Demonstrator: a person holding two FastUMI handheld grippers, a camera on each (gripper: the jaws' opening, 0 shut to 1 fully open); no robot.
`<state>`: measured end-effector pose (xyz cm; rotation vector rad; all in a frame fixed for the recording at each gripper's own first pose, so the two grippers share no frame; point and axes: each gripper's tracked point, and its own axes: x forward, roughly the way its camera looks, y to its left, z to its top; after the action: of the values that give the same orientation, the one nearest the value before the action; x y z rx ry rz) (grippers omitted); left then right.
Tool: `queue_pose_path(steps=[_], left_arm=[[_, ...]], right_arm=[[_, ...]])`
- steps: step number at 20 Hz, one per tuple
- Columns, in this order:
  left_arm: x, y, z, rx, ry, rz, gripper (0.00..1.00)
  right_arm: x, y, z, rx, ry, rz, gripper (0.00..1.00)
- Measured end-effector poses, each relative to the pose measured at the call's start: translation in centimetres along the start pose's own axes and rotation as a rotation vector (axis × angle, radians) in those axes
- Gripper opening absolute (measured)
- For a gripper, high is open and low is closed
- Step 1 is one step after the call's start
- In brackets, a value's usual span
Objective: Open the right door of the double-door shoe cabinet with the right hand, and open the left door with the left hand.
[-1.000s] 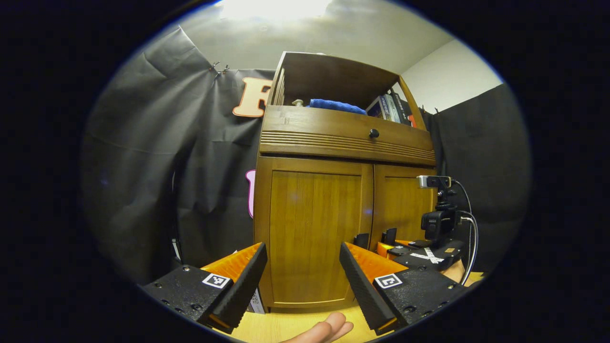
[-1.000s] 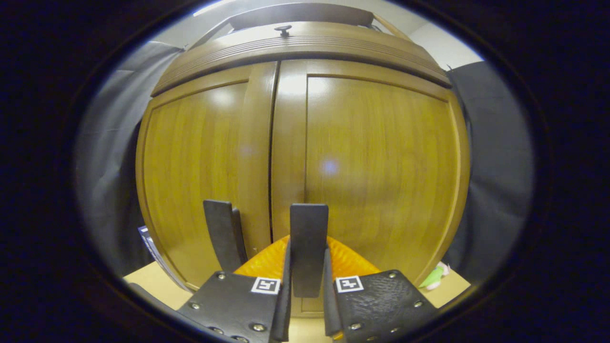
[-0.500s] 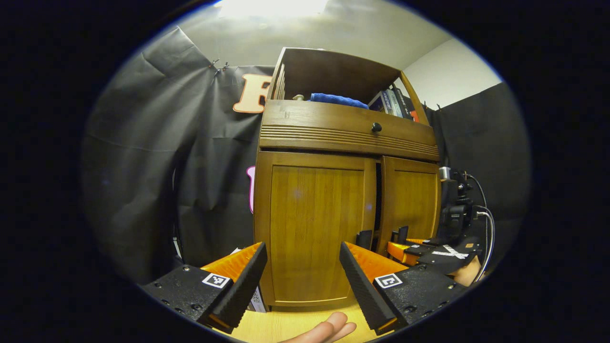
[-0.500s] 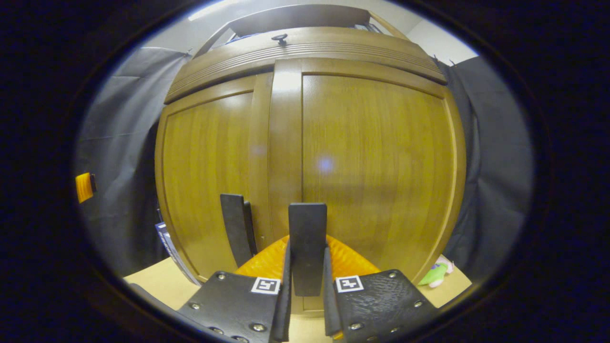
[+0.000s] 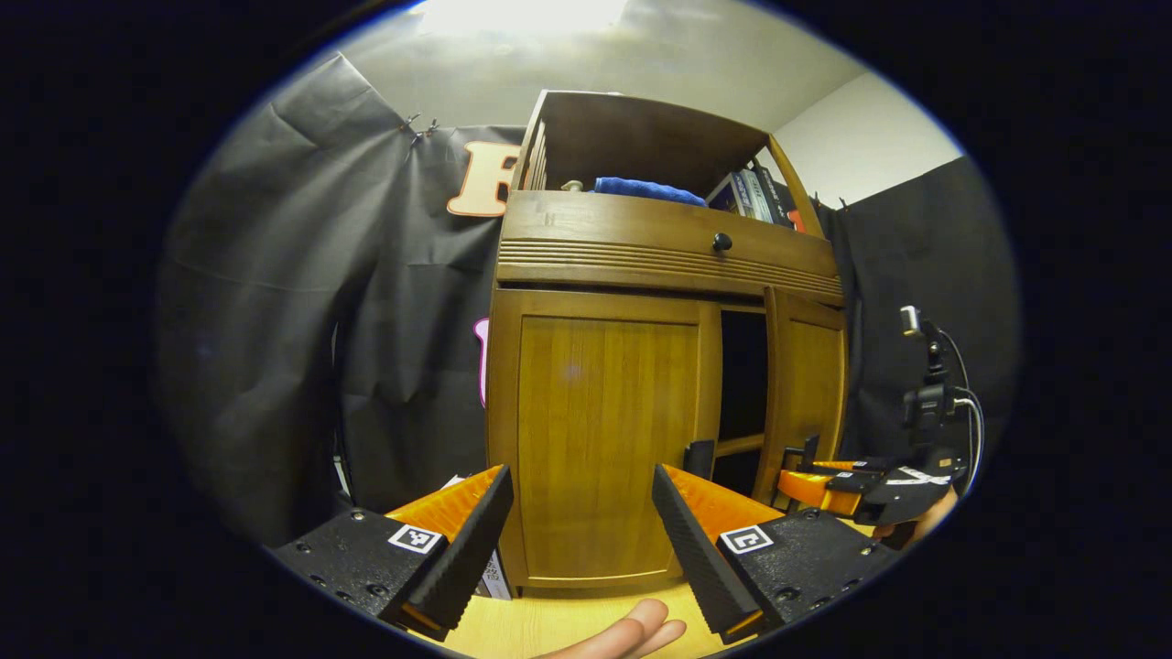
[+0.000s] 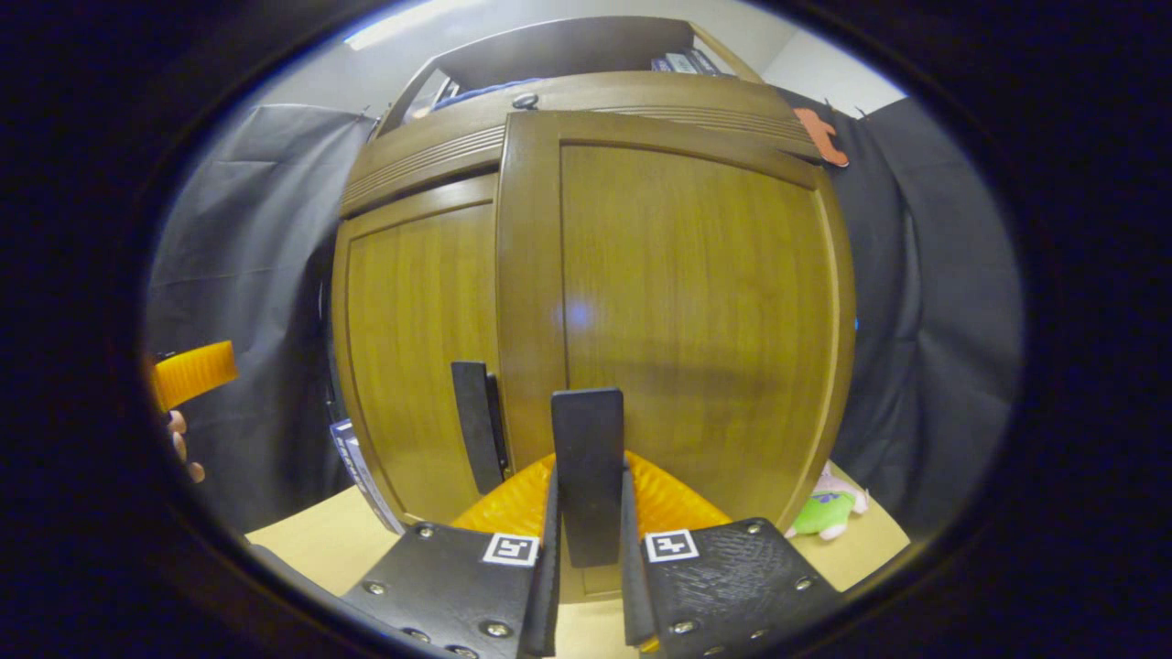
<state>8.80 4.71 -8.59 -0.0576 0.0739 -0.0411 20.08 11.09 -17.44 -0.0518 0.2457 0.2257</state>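
Pinching the free inner edge of the right door [image 6: 696,302] with the right gripper [image 6: 536,412], tucking one finger behind the stile and laying the other flat on the front face, jaws narrowed to about the thickness of the wood. Clamping low on that edge, probably because no knob is offering itself there and because pulling far from the hinge is taking the least effort. Holding the panel partly ajar, well short of fully open, baring a dark gap [image 5: 742,384] beside the closed left door [image 5: 604,439] of the shoe cabinet [image 5: 668,265].

Waiting with the left gripper [image 5: 581,480] just in front of the left door, jaws spread wide and gripping nothing, apparently lining up for its own turn on the inner edge.

Standing upright on the tabletop [image 5: 549,622] against the booth's cloth, with the long axis of each door running vertically. Angling the right door's face outward and away from the cabinet front, free edge pointing toward the person, hinge side at the cabinet's outer right. Needing, by this judgement, a wider arc to the right before starting the left pull.
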Motion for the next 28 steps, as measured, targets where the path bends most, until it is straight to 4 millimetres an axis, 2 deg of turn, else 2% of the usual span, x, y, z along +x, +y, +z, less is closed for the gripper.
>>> queue_pose_path(steps=[1,5,6,7,8,9,10,11,12,14,16,23,24,25,27,28], left_arm=[[0.0,-0.1,-0.1,0.004,0.001,0.000,0.90],[0.0,-0.5,-0.2,0.015,0.002,-0.001,0.90],[0.0,-0.7,-0.3,0.019,0.004,-0.003,0.95],[0.0,-1.1,-0.3,0.023,0.006,-0.010,0.90],[0.0,-1.4,-0.4,0.025,0.007,-0.018,0.90],[0.0,-1.6,-0.6,0.024,0.013,-0.023,0.95],[0.0,-2.0,-0.6,0.026,0.015,-0.030,0.95],[-0.1,-2.4,-0.8,0.032,0.019,-0.037,0.90],[-0.1,-2.7,-0.9,0.035,0.022,-0.042,0.90],[-0.3,-3.3,-1.4,0.046,0.033,-0.057,0.90],[-0.5,-3.8,-1.3,0.048,0.031,-0.073,0.91],[-1.0,-1.8,0.0,0.038,-0.012,-0.011,0.90],[-1.0,-1.8,0.0,0.037,-0.012,-0.009,0.94],[-1.0,-1.9,-0.1,0.036,-0.010,-0.012,0.90],[-1.0,-2.2,-0.1,0.036,-0.007,-0.022,0.90],[-1.0,-2.2,-0.2,0.035,-0.005,-0.023,0.94]], right_arm=[[-0.5,-0.2,0.0,0.001,-0.001,0.002,0.28],[-2.7,-1.2,0.0,0.015,-0.005,0.012,0.28],[-3.2,-1.5,0.0,0.022,-0.006,0.015,0.28],[-3.7,-1.7,0.1,0.030,-0.008,0.018,0.28],[-4.1,-2.0,0.0,0.035,-0.007,0.021,0.28],[-4.3,-2.1,0.0,0.041,-0.007,0.022,0.28],[-4.4,-2.1,0.0,0.042,-0.009,0.021,0.28],[-4.4,-2.2,0.0,0.041,-0.008,0.019,0.24],[-4.5,-2.2,0.0,0.039,-0.012,0.015,0.31],[-4.6,-2.4,-0.1,0.035,-0.018,0.006,0.24],[-5.2,-2.7,-0.1,0.039,-0.017,-0.002,0.28],[-7.8,-4.9,0.0,0.029,-0.017,-0.041,0.28],[-8.2,-5.2,-0.1,0.034,-0.018,-0.047,0.28],[-8.5,-5.5,-0.1,0.033,-0.015,-0.055,0.28],[-9.1,-6.2,0.0,0.029,-0.020,-0.075,0.28],[-8.8,-6.8,-0.4,0.024,-0.019,-0.081,0.28]])
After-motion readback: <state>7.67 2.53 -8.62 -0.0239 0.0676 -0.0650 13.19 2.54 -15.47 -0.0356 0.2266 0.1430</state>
